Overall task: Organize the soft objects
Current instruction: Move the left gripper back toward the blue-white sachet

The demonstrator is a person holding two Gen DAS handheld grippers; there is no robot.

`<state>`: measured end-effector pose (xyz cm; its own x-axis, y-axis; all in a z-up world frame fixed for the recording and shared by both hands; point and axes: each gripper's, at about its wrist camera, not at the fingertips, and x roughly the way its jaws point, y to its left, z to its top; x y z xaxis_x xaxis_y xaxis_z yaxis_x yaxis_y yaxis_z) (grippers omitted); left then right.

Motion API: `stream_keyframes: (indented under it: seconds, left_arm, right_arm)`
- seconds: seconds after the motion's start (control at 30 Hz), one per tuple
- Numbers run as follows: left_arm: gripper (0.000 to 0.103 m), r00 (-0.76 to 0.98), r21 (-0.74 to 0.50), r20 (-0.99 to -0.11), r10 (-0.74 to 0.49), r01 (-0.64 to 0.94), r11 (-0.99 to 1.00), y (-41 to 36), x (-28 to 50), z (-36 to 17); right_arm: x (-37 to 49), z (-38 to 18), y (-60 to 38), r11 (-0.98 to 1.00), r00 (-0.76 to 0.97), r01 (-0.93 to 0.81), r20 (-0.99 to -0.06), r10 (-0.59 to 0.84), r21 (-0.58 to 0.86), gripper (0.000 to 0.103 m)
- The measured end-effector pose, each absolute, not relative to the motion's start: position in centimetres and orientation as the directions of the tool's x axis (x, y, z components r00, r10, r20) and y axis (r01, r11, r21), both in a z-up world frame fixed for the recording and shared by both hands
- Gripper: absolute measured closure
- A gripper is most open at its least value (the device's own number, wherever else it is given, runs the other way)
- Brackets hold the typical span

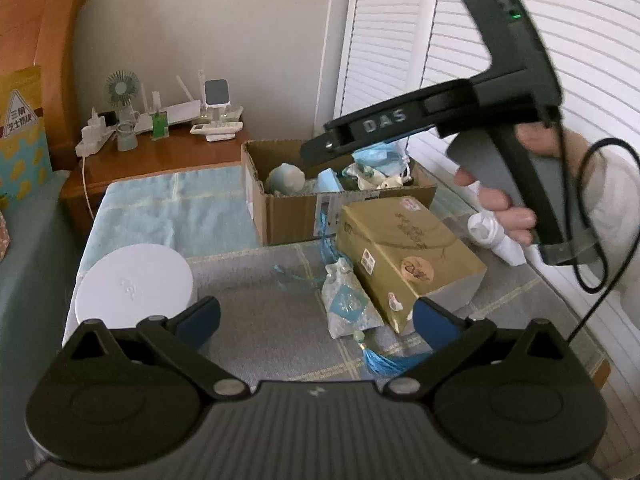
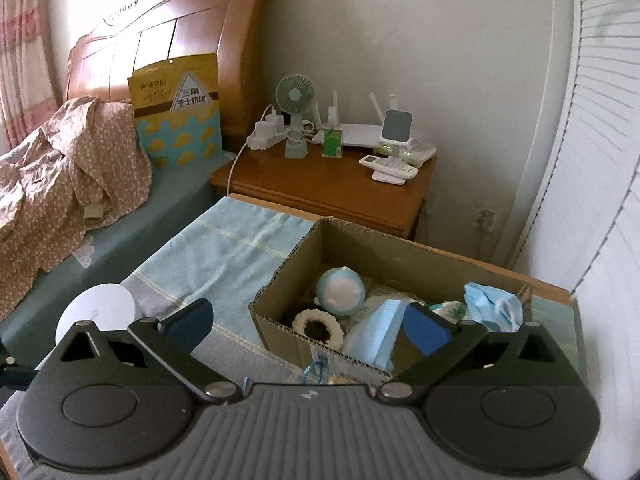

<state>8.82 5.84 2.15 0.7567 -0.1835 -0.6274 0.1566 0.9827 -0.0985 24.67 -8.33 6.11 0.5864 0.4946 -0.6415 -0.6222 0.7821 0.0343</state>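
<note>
Nearest, the left hand-held gripper [image 1: 316, 320] is held with its jaws spread apart and nothing between them, above the grey checked cloth [image 1: 256, 312] that covers the near part of the table. Just beyond it, a pale patterned sachet [image 1: 348, 300] with a blue tassel [image 1: 380, 360] is seen lying on the cloth, touching the near corner of a gold box [image 1: 408, 256]. Toward the table's left edge a white round lid [image 1: 134, 284] is placed. Behind the gold box stands an open cardboard box [image 2: 280, 280], set on the light blue towel [image 2: 224, 248] toward the far right corner of the table. Over this box the right hand-held gripper [image 2: 310, 324] is held, jaws wide apart and clamped on nothing. Inside the box a round blue-and-white plush [image 2: 340, 290], a fluffy ring [image 2: 316, 324], and blue face masks [image 2: 494, 306] are gathered. Farther back, a wooden nightstand [image 2: 320, 188] carrying a small fan [image 2: 296, 96] is seen against the wall.
</note>
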Motion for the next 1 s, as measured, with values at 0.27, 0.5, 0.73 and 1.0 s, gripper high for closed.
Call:
stream_keyframes:
  seconds: [0.27, 0.5, 0.73, 1.0]
  left_arm:
    - [0.001, 0.757, -0.09, -0.628, -0.18, 0.159, 0.983, 5.4, 8.4, 2.4]
    - [0.001, 0.758, -0.089, -0.625, -0.185, 0.166, 0.982, 5.2, 8.3, 2.3]
    - [0.001, 0.757, -0.099, -0.625, -0.191, 0.166, 0.981, 5.3, 8.7, 2.0]
    - [0.001, 0.74, -0.106, -0.644, -0.195, 0.167, 0.98, 5.1, 9.4, 1.2]
  right_arm:
    - [22.4, 6.3, -10.1, 0.815, 0.622, -0.579, -0.643, 0.447, 0.006, 0.0]
    - [20.1, 6.0, -13.3, 0.877, 0.683, -0.48, -0.628, 0.373, 0.0, 0.0]
    - [16.4, 5.2, -17.7, 0.94, 0.768, -0.34, -0.589, 0.252, -0.041, 0.0]
    - [14.3, 3.3, -21.9, 0.98, 0.789, -0.192, -0.601, 0.126, -0.047, 0.0]
